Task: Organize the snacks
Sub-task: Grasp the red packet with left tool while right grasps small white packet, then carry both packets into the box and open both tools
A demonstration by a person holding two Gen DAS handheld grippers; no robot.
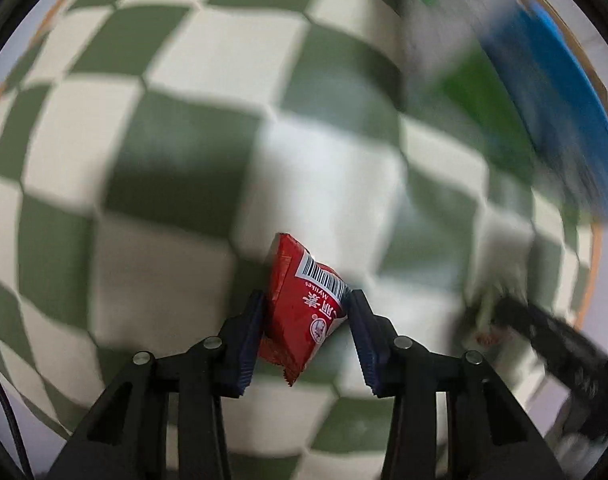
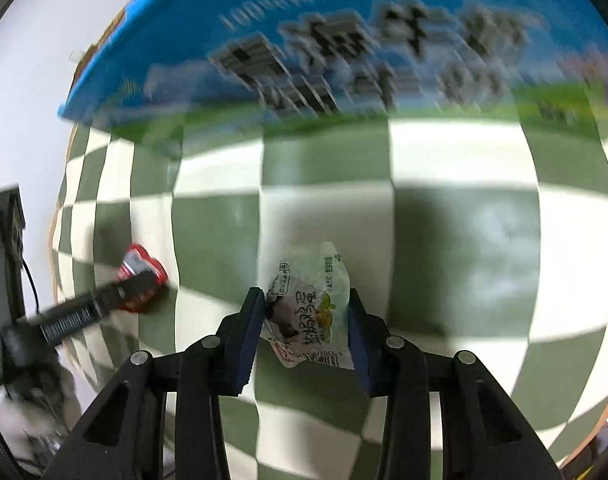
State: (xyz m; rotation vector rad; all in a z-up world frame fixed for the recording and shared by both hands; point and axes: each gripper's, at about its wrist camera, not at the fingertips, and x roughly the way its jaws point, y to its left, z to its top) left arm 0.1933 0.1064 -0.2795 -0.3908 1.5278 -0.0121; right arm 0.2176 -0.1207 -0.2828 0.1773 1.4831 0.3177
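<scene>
Only the right wrist view shows the blue carton [image 2: 343, 40] broadside, its printed side blurred past reading, standing at the far edge of the green-and-white checkered cloth [image 2: 463, 152] on the counter. The left wrist view catches that carton [image 1: 551, 92] only as a blue smear at the right edge. Each view also shows the other tool from outside: the left gripper [image 2: 140, 288] at the left of the right view, and the right gripper [image 1: 487, 320] as a dark blurred bar at the lower right of the left view.

The red snack packet [image 1: 304, 308] is a glossy pillow pack with white characters, the word "Mylikes" and a barcode. It stands tilted between the left gripper's [image 1: 305, 312] jaws, pinched on both flanks, its upper corner past the tips.

The white snack packet [image 2: 307, 312] is crinkled, with green and dark print and a barcode along its lower edge. The right gripper's [image 2: 304, 312] jaws pinch it at both sides, its top beyond the tips, above the cloth.
</scene>
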